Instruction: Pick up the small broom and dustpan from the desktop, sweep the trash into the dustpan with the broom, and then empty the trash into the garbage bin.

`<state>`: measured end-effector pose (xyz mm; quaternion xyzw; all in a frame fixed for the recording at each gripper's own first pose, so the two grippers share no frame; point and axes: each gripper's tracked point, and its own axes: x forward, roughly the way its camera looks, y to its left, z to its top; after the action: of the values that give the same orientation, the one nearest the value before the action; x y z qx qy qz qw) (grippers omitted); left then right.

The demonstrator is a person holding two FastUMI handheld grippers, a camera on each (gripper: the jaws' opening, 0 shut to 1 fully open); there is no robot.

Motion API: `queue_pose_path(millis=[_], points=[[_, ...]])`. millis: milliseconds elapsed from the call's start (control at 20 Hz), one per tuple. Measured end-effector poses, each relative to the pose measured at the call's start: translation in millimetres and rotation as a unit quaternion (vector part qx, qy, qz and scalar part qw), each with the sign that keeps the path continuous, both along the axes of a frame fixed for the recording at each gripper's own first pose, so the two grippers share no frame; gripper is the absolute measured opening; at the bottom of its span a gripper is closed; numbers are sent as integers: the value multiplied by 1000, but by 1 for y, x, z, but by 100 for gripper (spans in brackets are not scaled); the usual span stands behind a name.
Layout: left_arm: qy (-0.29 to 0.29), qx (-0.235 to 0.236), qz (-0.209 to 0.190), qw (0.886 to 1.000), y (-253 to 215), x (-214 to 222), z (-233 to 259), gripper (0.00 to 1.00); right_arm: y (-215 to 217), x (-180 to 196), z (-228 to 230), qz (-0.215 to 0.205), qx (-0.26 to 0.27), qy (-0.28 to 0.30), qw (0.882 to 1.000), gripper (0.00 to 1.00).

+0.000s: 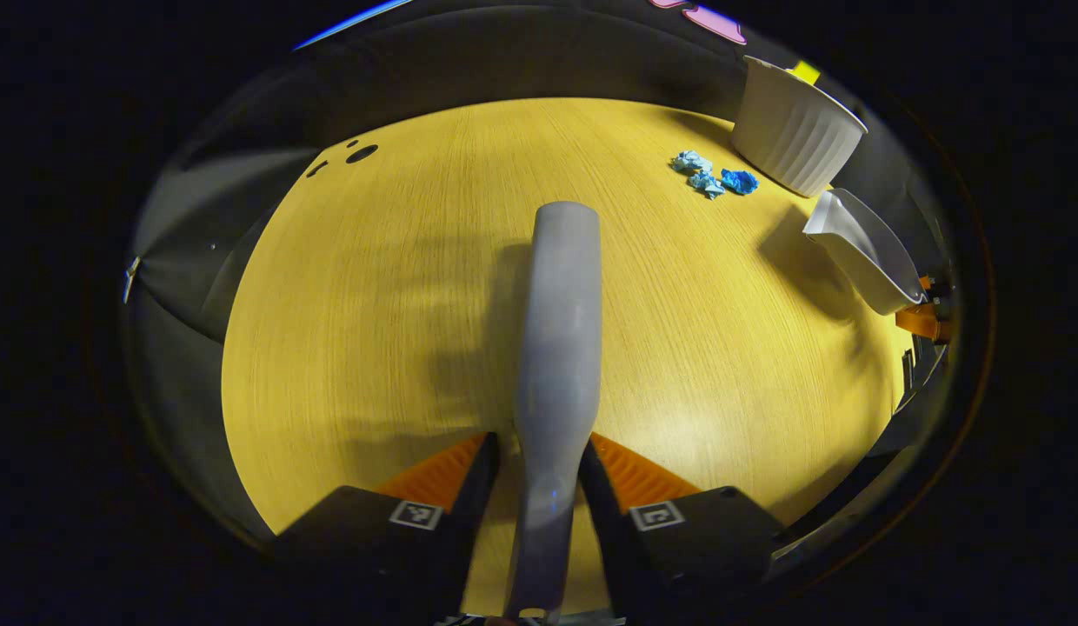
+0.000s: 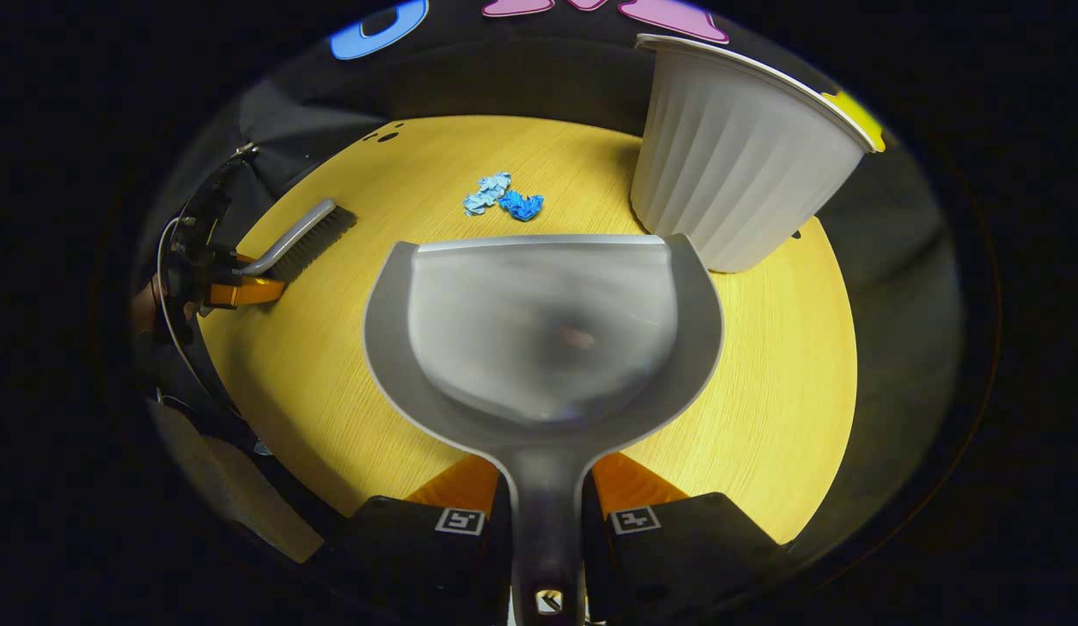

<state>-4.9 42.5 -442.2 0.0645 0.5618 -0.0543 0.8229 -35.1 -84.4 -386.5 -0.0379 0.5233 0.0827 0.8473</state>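
A: Where were the tools?
B: Left gripper (image 1: 539, 461) pinched the broom (image 1: 558, 348); right gripper (image 2: 543, 487) pinched the dustpan (image 2: 539, 330), near blue trash (image 2: 502, 198) and the bin (image 2: 739, 165).

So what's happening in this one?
A person is tidying a wooden desktop with two handheld grippers. The left gripper is clamped on the broom, the right gripper on the dustpan. Crumpled blue paper scraps lie unswept beside the white garbage bin, just beyond the dustpan's front edge. Sweeping hasn't begun.
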Motion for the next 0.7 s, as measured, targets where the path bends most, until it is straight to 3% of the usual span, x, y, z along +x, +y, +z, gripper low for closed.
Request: queue_pose_path(millis=[100, 150, 450, 650, 700], points=[[-8, 11, -12, 1000, -1, 6, 1, 34, -1, 4, 0, 14, -2, 4, 1000, 37], [-17, 15, -17, 1000, -2, 12, 4, 30, -1, 6, 0, 24, -3, 8, 1000, 37], [-90, -7, -25, 996, -31, 83, 45, 31, -6, 12, -5, 80, -11, 46, 996, 37], [-116, 6, -55, 992, -54, 140, 53, 25, -9, 16, -14, 95, -22, 73, 993, 37], [-118, 7, -62, 991, -63, 152, 51, 28, -9, 17, -16, 98, -24, 77, 992, 37]])
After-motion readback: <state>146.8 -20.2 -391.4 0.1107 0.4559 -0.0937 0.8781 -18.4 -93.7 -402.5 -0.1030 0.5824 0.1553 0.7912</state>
